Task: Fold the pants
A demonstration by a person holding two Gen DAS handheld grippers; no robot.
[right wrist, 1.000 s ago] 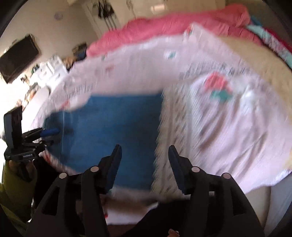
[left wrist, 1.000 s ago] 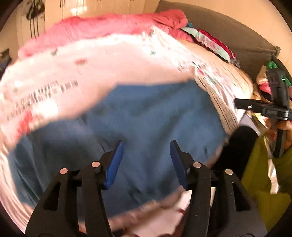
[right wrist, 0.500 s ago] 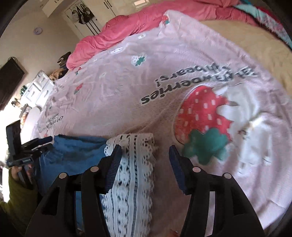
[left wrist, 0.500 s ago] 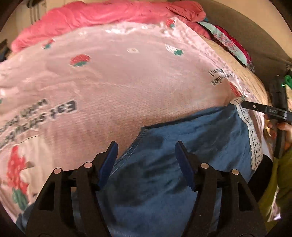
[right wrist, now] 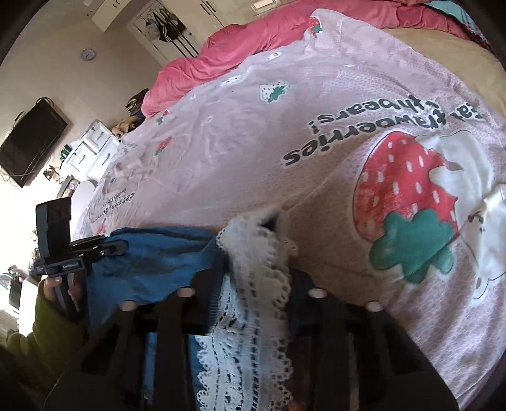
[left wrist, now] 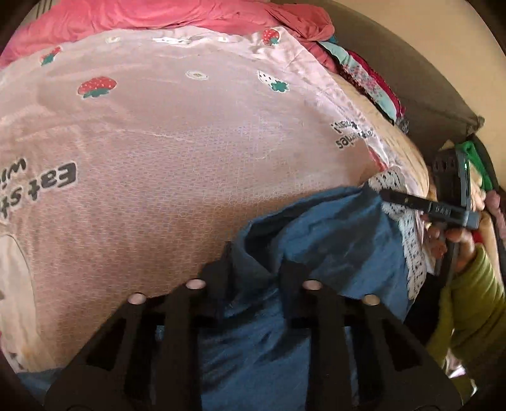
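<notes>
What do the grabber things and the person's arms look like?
Each gripper is black plastic: slotted fingers with round silvery pins, seen on the left gripper and the right gripper. From the side, a pistol-style handle shows, with small white lettering and a tiny green light. The person wears olive-green sleeves.

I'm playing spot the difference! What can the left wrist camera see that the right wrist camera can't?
Only the left wrist view shows the dark headboard and the folded clothes stacked beside it.

Only the right wrist view shows the TV on the wall, the white drawers, the wardrobe and the big strawberry print.

Both show the blue pants with their lace trim, the pink blanket and the red quilt. The left gripper is closing on blue cloth, the right gripper on the lace.
</notes>
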